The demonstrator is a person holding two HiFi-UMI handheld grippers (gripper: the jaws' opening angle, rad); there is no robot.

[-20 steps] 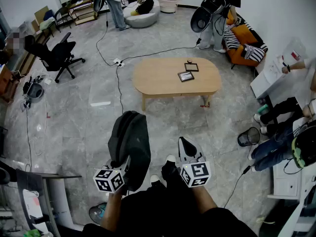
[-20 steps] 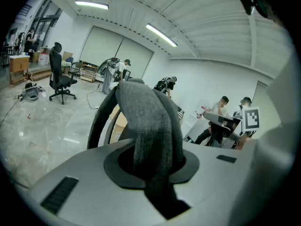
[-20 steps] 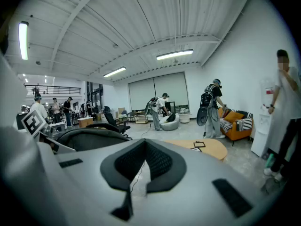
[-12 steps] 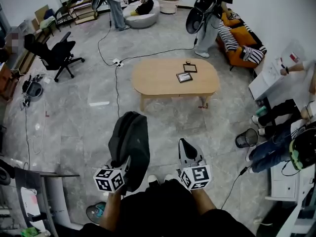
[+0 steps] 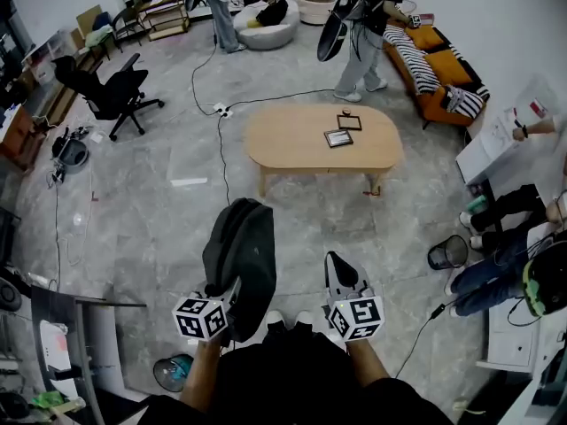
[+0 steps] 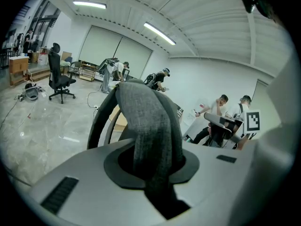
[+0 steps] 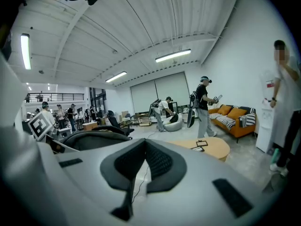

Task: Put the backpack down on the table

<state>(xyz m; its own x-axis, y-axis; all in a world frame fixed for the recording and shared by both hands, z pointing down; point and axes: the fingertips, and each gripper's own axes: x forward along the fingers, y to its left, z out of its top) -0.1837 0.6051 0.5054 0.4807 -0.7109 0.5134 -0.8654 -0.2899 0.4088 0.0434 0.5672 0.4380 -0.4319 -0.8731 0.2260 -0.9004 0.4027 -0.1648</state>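
Both forearms reach forward from the bottom of the head view, side by side and apart, with the grippers aimed toward the low oval light-wood table [image 5: 292, 144]. The left gripper [image 5: 229, 297] is clamped on the grey woven strap [image 6: 149, 126] of the dark grey fabric backpack [image 5: 239, 253]. In the left gripper view the strap runs up out of the slot between the jaws, and the bag's bulk sits just ahead of them. The right gripper [image 5: 337, 264] holds nothing, and in its own view the dark ribbed pads meet with no gap. The backpack is held over the grey tiled floor [image 5: 159, 228] in front of the person, well short of the table's near edge. A bare stretch of floor lies between them. A black cable [image 5: 220, 162] crosses the tiles near the table's left end. On the tabletop lie two small dark-framed flat panels [image 5: 337, 137], right of centre, leaving the left half and the near edge bare. A person carrying a large black bag [image 5: 359, 25] stands beyond the far right end, and a black swivel office chair [image 5: 111, 91] stands well to the left. To the right, a black mesh waste bin [image 5: 446, 252] sits on the floor; whether anything is inside cannot be told.
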